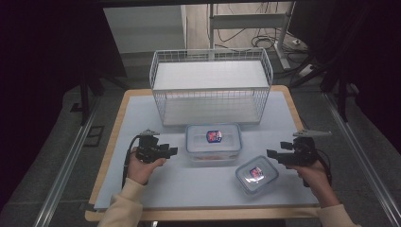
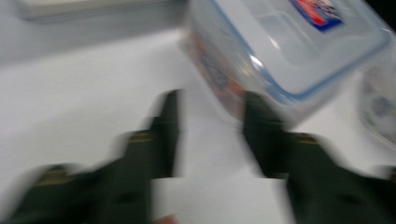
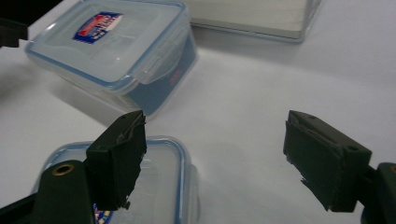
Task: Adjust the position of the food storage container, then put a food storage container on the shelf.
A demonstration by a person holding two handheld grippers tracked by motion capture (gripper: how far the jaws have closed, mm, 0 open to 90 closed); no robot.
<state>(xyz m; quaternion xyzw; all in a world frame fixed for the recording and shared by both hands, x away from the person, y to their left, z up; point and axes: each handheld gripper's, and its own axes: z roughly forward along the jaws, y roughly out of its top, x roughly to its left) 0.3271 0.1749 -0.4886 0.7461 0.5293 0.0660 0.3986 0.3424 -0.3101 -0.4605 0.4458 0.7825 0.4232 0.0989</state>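
Between the two tongs, on the pale worktop (image 1: 142,189), sit two clear lidded plastic boxes. The larger box (image 1: 213,142) lies just beside the left tongs (image 1: 173,151), the smaller box (image 1: 257,174) near the right tongs (image 1: 269,153). Both tongs gape wide, empty. Boxes look stiff, light, slick; grip across the short sides, under the lid rim.

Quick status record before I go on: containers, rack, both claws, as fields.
large container: lid on, centre of table, in front of wire rack
small container: lid on, nearer the person, to the right
wire rack: far side of table, both shelves bare
left claw: open, holding nothing, beside large container
right claw: open, holding nothing, above small container
table: white mat on top
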